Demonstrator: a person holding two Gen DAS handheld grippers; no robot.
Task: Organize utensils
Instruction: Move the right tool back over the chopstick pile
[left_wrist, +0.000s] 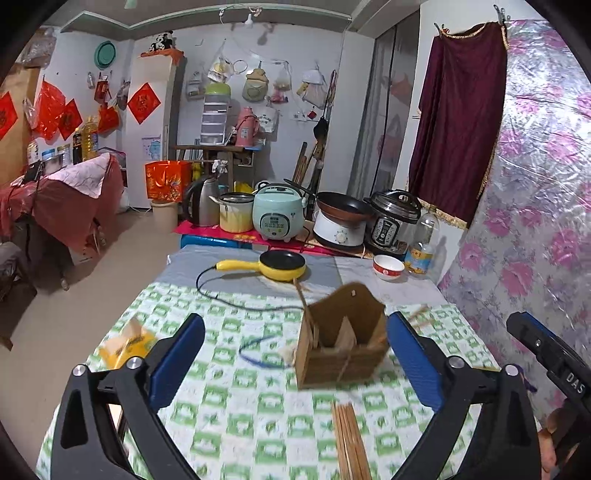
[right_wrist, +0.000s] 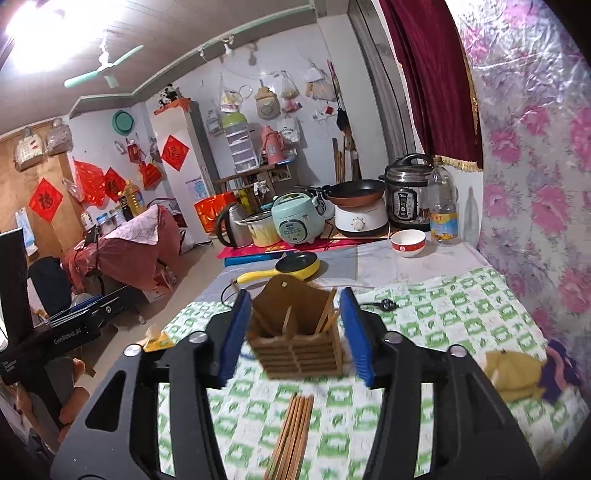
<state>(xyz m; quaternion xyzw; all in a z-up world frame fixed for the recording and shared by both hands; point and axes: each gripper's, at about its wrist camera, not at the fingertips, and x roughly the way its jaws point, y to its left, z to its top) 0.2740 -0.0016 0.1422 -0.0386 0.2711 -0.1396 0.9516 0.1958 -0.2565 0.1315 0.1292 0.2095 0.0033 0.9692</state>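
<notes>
- Wooden chopsticks (right_wrist: 291, 435) lie in a loose bundle on the green-and-white checked tablecloth (right_wrist: 461, 325), just below and in front of the right gripper (right_wrist: 295, 338), between its two black arms.
- The bundle's long axis runs roughly along the line the right gripper points, tips leading away toward the wooden utensil holder (right_wrist: 297, 341); a grasp would likely need the wrist tilted down, and perhaps rolled, so the pads close across the sticks.
- The right gripper is released: its blue pads (right_wrist: 232, 339) stand apart with nothing pressed between them. The holder appears between them in the view but sits farther off on the table, untouched.
- The left gripper (left_wrist: 295, 354) is also released, its jaws spread very wide and empty. From it, the same chopsticks (left_wrist: 351, 439) lie below and slightly right of centre, and the holder (left_wrist: 341, 341) stands just beyond, right of centre.
- The holder is upright, divided into compartments, with a few sticks already standing in it.
- Judged from both views, the bundle sits more centrally under the right gripper, so that hand seems better placed to reach it.
- Both views are blurred near the holder, so fine contact cannot be confirmed.
</notes>
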